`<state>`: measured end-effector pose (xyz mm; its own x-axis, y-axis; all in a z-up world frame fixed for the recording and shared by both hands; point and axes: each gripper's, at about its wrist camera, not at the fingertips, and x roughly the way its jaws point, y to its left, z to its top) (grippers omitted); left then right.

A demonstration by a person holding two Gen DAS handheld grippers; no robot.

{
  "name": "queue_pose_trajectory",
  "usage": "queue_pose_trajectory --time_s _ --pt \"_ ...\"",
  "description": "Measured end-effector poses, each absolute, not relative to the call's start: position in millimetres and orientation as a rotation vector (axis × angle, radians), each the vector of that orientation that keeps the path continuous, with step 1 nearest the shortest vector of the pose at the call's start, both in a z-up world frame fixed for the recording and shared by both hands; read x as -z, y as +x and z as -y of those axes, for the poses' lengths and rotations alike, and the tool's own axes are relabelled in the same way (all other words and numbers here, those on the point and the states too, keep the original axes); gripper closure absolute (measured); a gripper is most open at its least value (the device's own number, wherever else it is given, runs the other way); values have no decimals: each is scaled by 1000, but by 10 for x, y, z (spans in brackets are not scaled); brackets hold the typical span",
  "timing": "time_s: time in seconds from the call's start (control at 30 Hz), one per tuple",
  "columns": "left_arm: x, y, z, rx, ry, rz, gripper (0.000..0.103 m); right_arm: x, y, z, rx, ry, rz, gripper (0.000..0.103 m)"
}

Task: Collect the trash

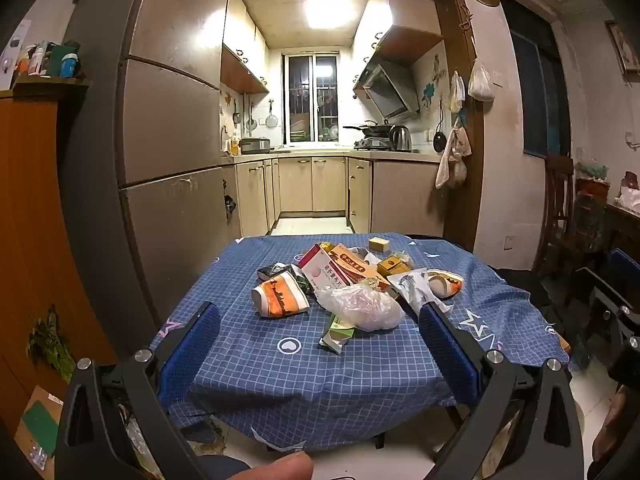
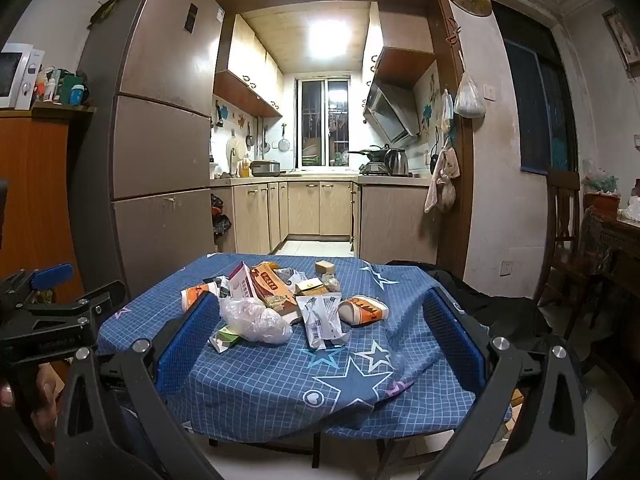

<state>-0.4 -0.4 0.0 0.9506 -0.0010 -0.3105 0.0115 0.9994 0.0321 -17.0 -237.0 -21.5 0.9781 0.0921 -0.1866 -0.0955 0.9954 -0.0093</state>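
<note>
— Two grippers, and both are spread wide with nothing between the fingers. The left gripper (image 1: 320,332) and the right gripper (image 2: 320,320) are held at the near edge of the table, apart from the pile.

— Where is the trash exactly?

— It lies in one heap in the middle of the blue checked tablecloth (image 1: 260,364). Nearest to us is a crumpled clear plastic bag (image 1: 362,306), and a small green packet (image 1: 338,334) sticks out from under it. On the left side lies a crushed orange paper cup (image 1: 280,298), on the right a second one (image 1: 444,283), with a white wrapper (image 2: 322,318) beside it. Behind them are a pink-and-white box (image 1: 322,272) and an orange box (image 1: 354,266), leaning on each other.

— So what should be taken first, in your opinion?

— I think the plastic bag, because it is closest and lies on top of the packet. It is soft, so the fingers should close around the bulk of it, not only one corner, or it may slip out.

— And the cloth?

— Here I would be careful. The cloth is loose and wrinkled, mostly at the right side. If the fingers come too low, they may pinch the cloth together with the trash and drag the whole pile.

— Where does the trash go?

— I see no bin in either view, so I cannot say.
</note>
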Motion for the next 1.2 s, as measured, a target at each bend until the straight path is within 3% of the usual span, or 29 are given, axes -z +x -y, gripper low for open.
queue_pose_trajectory --time_s 1.2 --pt "154 166 75 18 44 -368 4 271 -83 2402 -96 -22 -211 5"
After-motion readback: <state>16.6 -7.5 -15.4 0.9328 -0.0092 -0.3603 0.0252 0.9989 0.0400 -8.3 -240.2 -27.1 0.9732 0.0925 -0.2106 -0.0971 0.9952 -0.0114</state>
